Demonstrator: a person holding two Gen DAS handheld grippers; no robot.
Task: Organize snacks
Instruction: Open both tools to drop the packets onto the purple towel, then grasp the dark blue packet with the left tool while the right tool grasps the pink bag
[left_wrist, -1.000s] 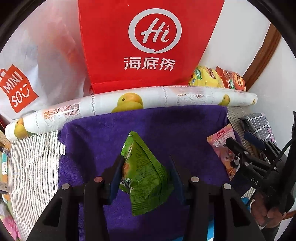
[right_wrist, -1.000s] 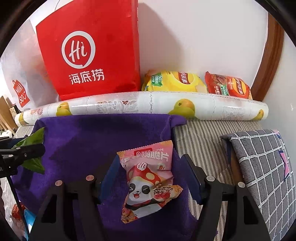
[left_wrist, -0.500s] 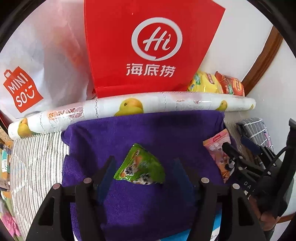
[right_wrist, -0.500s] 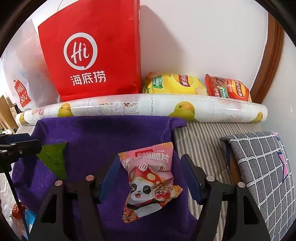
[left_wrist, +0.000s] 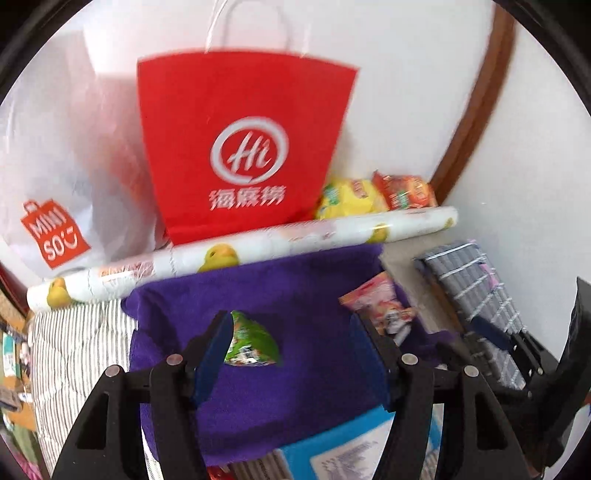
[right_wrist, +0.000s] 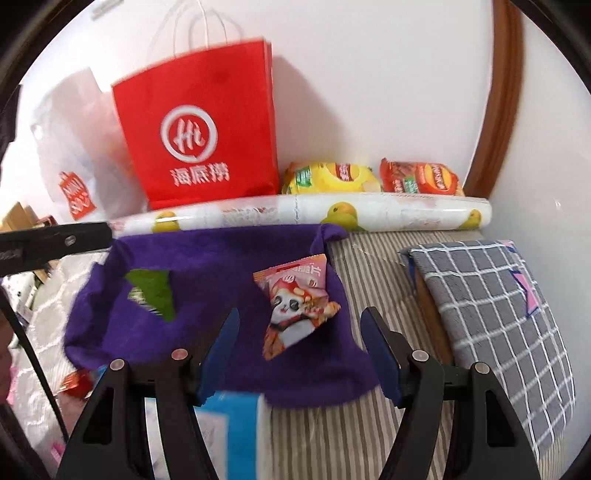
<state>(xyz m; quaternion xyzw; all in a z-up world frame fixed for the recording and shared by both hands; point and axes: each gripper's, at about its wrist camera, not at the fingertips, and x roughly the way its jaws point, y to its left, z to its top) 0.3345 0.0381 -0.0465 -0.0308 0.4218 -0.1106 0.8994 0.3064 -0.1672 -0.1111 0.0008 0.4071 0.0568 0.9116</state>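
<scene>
A green snack packet (left_wrist: 253, 341) (right_wrist: 152, 290) lies on the purple towel (left_wrist: 295, 295) (right_wrist: 207, 266). My left gripper (left_wrist: 291, 332) hangs above it, open, with nothing pressed between its blue pads. A pink panda snack packet (right_wrist: 295, 306) (left_wrist: 384, 308) lies at the towel's right side. My right gripper (right_wrist: 301, 328) stands open above and just in front of it, holding nothing. A yellow chip bag (right_wrist: 332, 177) (left_wrist: 347, 197) and a red chip bag (right_wrist: 421, 177) (left_wrist: 404, 190) rest against the back wall.
A red paper bag (right_wrist: 199, 140) and a white plastic bag (left_wrist: 55, 206) stand behind a rolled duck-print sheet (right_wrist: 303, 214). A grey checked cushion (right_wrist: 491, 302) lies right. A blue box (right_wrist: 229, 432) sits at the near edge. The striped bedding (right_wrist: 373, 266) surrounds the towel.
My left gripper let go of the green packet, which dropped flat on the towel, and then rose away. The right gripper also pulled back from the pink packet, still open.
</scene>
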